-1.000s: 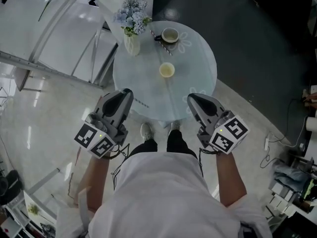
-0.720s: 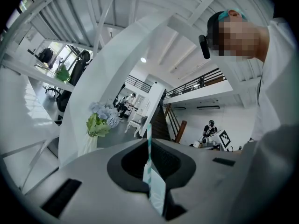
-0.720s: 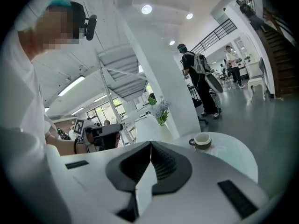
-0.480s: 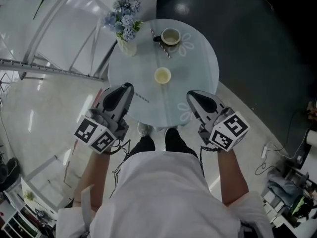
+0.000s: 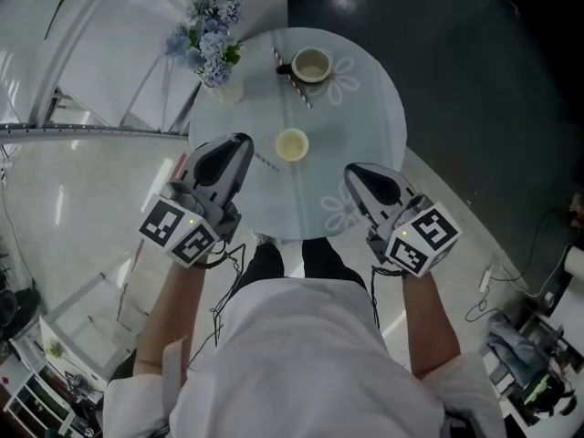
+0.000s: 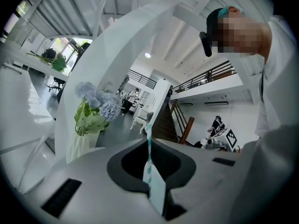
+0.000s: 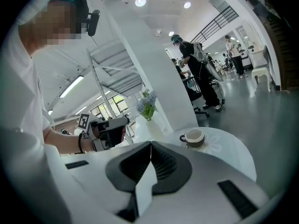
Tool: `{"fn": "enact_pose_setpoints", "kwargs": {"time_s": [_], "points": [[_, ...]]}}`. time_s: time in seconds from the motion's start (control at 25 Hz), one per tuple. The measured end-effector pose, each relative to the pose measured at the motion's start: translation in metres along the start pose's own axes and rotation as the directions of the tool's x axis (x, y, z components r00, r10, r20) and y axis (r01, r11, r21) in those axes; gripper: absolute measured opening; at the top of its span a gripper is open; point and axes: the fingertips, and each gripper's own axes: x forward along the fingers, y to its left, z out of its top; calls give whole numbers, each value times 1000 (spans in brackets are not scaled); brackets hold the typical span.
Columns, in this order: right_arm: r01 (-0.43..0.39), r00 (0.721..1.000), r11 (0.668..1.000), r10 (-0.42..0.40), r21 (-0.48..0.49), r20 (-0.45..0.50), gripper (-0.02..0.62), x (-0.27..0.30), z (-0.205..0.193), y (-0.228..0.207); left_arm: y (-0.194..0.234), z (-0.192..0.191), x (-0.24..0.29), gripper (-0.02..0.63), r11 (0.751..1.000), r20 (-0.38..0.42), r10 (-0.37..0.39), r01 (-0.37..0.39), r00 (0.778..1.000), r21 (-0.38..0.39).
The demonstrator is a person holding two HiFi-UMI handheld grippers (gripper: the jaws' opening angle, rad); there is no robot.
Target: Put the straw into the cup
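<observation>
On the round glass table a small pale yellow cup stands near the middle. At the far side stands a white mug with a dark handle, also visible in the right gripper view. My left gripper is over the table's near left edge, left of the yellow cup. It is shut on a teal-and-white striped straw, whose end pokes out toward the cup. My right gripper is shut and empty at the near right edge.
A white vase of blue flowers stands at the table's far left. A second striped straw lies beside the mug. Dark floor lies to the right, and pale floor with white rails to the left. People stand in the distance.
Both grippers have moved forward and a little down toward the table. The left one, still holding the straw, has come closer to the yellow cup.
</observation>
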Motion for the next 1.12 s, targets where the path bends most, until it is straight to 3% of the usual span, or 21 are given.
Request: {"fn": "enact_pose_setpoints", "kwargs": {"time_s": [1.12], "points": [[22, 994, 999, -19, 34, -108, 21, 33, -53, -59, 71, -85, 75, 35, 993, -58, 60, -65, 997, -96]]}}
